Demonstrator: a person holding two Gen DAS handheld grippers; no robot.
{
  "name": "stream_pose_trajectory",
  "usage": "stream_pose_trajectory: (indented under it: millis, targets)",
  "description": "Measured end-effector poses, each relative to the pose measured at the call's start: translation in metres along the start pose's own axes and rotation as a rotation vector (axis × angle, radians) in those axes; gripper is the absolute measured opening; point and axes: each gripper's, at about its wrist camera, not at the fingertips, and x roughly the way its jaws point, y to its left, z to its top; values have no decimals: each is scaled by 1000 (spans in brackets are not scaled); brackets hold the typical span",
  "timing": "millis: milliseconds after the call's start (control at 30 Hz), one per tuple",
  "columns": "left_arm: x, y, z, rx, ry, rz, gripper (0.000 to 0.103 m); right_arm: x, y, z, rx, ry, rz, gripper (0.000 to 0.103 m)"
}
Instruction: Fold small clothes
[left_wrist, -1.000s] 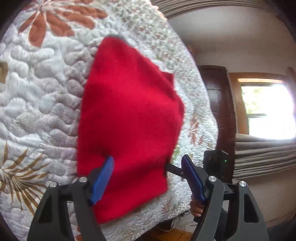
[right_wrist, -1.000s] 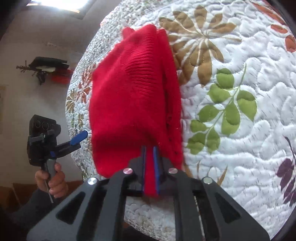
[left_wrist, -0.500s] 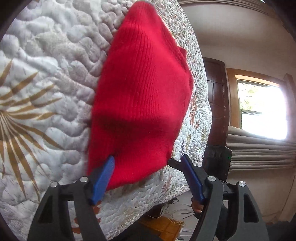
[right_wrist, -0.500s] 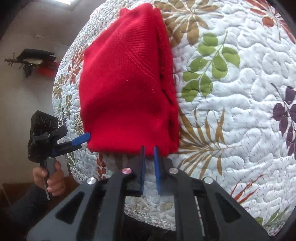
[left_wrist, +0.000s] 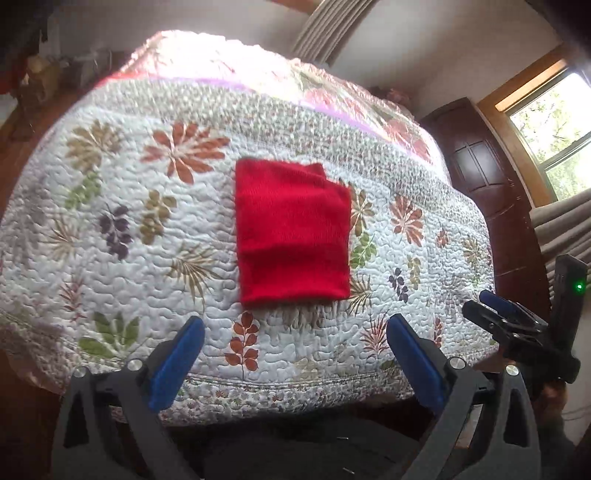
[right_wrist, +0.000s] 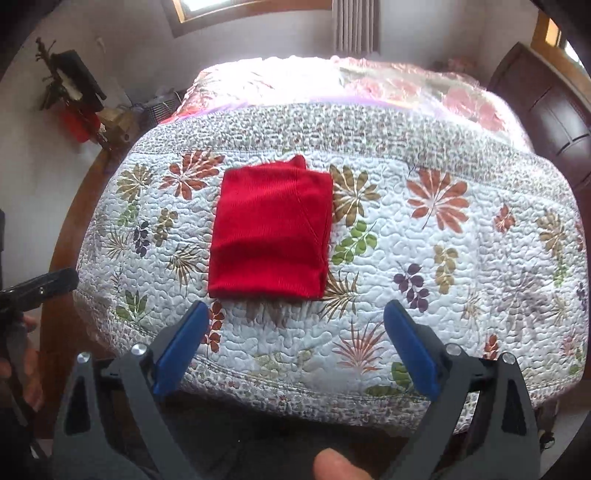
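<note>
While both tools hang off the near edge of the bed, the floral quilt (left_wrist: 122, 236) fills most of each view, white stitching with rust, olive, green and purple leaf prints, a speckled band and a pink washed-out stretch past it on the far side. Red knit garment (left_wrist: 291, 232) lies flat on the quilt, folded to a rough rectangle, straight ahead of the left gripper (left_wrist: 293, 332) and well clear of its tips; from the right gripper (right_wrist: 295, 317) it sits ahead and a bit to the left, also not touched, with a small corner poking out at its far edge. Left gripper jaws stand wide apart, blue pads (left_wrist: 177, 363) bare, nothing between them. Right gripper same, spread wide, blue pads (right_wrist: 412, 349) bare. Right gripper also shows at the right edge of the left view, green light lit on its body. Dark wood door (left_wrist: 480, 166) off to the right of the left tool, window (left_wrist: 557, 122) beyond it. Fingertip (right_wrist: 334, 467) shows at the bottom of the right view, below the tool.
</note>
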Motion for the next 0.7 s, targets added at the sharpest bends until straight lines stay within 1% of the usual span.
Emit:
stream_pose_trajectory:
  millis: [67,133,200,267,333,400,467,700]
  targets:
    - [-35,-22,-5,7,-71,54,99,-29,5,2,-22,-41,-18,95]
    - [-60,-43,-6,17,-118,98,99,-59,6,4,-16,-76,-1,96]
    - [-79,-63,-8,36,-133,160,99,-88,6,5,-14,-109,11,99]
    - [-95,-79,-10,45,-154,187,99,-110,7,5,-27,-125,5,99]
    - [-107,-92,-13,37,-158,183,99,-127,8,5,-37,-138,-17,99]
    - [-114,-100,-18,18,-140,158,99,-140,8,3,-52,-154,-38,99]
    - [-115,-106,-22,11,-115,161,99,-149,7,1,-54,-163,-46,100]
    - [-116,-119,-36,7,-94,150,99,-156,6,-5,-66,-141,-28,100]
